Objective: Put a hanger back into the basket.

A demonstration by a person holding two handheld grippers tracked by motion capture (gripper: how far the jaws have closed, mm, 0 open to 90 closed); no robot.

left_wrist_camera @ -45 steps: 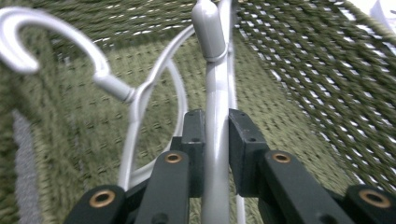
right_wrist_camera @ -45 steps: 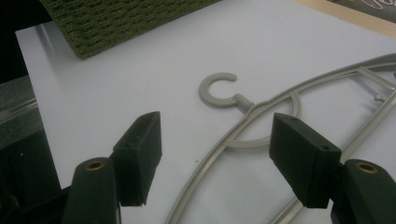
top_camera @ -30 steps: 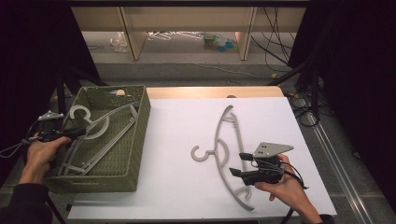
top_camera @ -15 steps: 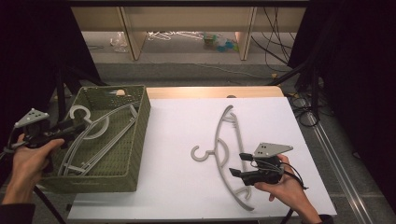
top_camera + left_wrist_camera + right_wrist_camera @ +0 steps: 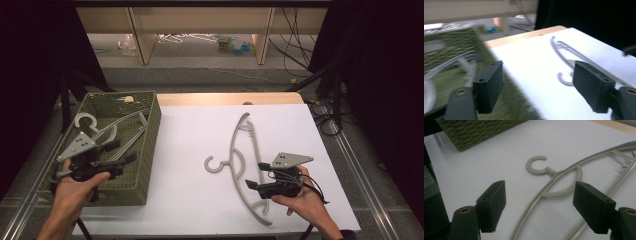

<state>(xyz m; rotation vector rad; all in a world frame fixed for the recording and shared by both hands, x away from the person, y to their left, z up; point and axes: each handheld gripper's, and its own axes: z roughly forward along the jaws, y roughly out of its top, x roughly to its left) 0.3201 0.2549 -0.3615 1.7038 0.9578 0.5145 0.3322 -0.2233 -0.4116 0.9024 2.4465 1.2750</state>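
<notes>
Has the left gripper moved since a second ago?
Yes. The left gripper has swung right and toward the near end of the green basket, jaws just opening, empty.

Your work surface is a table (image 5: pixel 200 200) with a white top and a bare wooden strip along its far edge. Directly on it you have a green woven basket (image 5: pixel 145 150) at the left side and one grey plastic hanger (image 5: pixel 245 150) lying flat right of centre, well apart from the basket.
</notes>
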